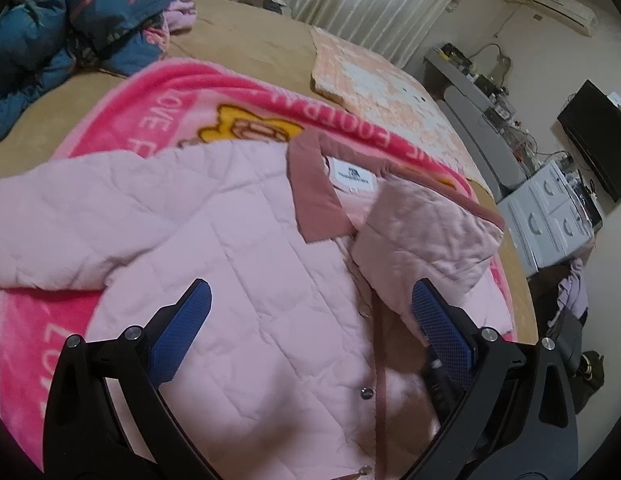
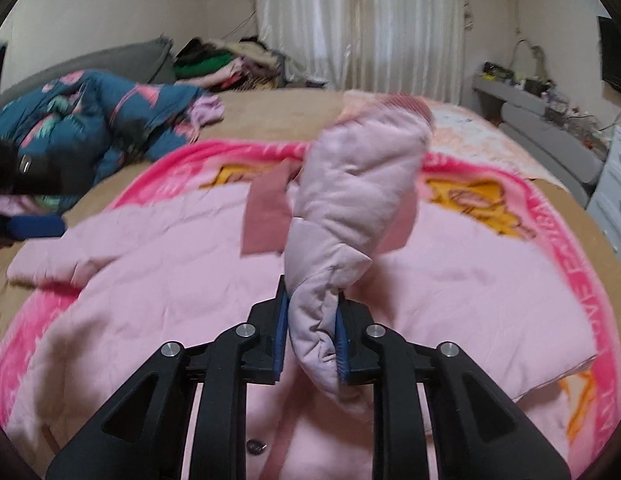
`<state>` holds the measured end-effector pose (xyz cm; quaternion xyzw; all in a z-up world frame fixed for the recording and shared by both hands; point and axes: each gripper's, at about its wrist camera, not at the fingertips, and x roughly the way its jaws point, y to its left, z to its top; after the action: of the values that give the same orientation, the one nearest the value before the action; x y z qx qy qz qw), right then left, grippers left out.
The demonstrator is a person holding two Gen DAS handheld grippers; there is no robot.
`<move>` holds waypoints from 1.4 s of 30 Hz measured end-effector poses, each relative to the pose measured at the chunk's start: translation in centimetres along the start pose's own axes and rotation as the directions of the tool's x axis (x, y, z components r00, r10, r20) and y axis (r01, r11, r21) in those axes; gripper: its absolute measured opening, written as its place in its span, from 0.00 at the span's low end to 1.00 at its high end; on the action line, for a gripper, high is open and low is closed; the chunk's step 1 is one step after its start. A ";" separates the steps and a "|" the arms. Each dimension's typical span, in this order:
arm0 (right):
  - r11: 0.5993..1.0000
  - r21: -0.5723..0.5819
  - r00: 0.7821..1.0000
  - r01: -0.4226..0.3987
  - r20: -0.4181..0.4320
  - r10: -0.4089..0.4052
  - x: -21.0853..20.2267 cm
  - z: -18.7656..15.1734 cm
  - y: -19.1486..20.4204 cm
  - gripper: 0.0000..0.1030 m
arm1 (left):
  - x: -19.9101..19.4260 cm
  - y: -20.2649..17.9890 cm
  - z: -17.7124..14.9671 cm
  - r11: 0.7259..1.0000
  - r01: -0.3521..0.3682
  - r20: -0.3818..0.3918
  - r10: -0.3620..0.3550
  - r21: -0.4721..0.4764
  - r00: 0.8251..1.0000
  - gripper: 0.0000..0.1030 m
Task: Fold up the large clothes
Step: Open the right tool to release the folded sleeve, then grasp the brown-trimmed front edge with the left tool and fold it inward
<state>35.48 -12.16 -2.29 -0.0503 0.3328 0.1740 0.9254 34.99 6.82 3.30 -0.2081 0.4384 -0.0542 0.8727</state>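
Left wrist view first: the pink quilted jacket lies face up on the pink blanket spread over the bed, collar away from me; one sleeve is out flat at the picture's left, not yet folded, while the other sleeve is lifted across toward the front near the collar. I judge the fold barely begun: one sleeve is on its way in, the second sleeve and the body folds are all left to do. My left gripper stands wide apart over the jacket's snap front, pads clear of the cloth, grasping nothing that I can see; it hovers just above the placket.

Right wrist view: my right gripper is nearly closed, and the bunched cuff end of the sleeve sits between the blue pads, which press its sides; the sleeve rises ahead of me above the jacket's chest. Whether that pinch is firm or easing I cannot tell. A blue patterned coat lies heaped further left on the bed, untouched.
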 end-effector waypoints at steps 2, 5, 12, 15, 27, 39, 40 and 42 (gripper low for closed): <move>1.000 -0.016 0.999 -0.026 -0.026 0.025 0.4 -0.4 0.7 0.30 | 0.3 -0.1 -0.3 0.999 0.034 -0.013 -0.034 -0.021 0.999 0.91; 0.998 -0.039 0.995 -0.054 -0.087 0.051 1.0 -1.4 1.8 0.43 | 0.9 0.1 -1.0 0.988 0.121 -0.058 -0.126 -0.092 0.990 0.91; 0.982 -0.161 0.982 -0.095 -0.175 0.067 -0.1 -4.5 4.3 0.69 | 3.6 1.1 -3.0 0.981 0.108 -0.146 -0.132 -0.160 0.980 0.91; 0.984 -0.124 0.980 -0.130 -0.165 0.108 -2.1 -5.2 2.8 0.74 | 5.5 2.3 -4.4 0.976 0.071 -0.202 -0.114 -0.206 0.973 0.91; 0.993 0.115 0.998 -0.016 -0.066 0.024 -7.9 -5.8 -7.5 0.74 | 7.8 1.4 -5.5 0.986 -0.024 -0.226 -0.015 -0.167 0.974 0.23; 0.951 0.310 1.000 0.014 0.015 -0.020 -10.6 -5.3 -14.2 0.74 | -3.1 -4.5 3.9 0.985 -0.047 0.107 0.029 0.165 0.994 0.06; 0.949 0.315 0.999 0.027 0.014 -0.033 -10.5 -5.2 -14.4 0.74 | -3.6 -4.6 4.1 0.981 -0.068 0.132 0.044 0.184 0.990 0.06; 0.946 0.321 0.999 0.044 0.000 -0.047 -10.0 -4.9 -14.6 0.74 | -3.5 -4.7 4.3 0.966 -0.130 0.174 0.092 0.222 0.980 0.07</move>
<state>30.60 -29.73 -0.10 0.0939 0.3521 0.0964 0.9263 36.65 4.91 10.06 -0.0834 0.3676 -0.0386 0.9254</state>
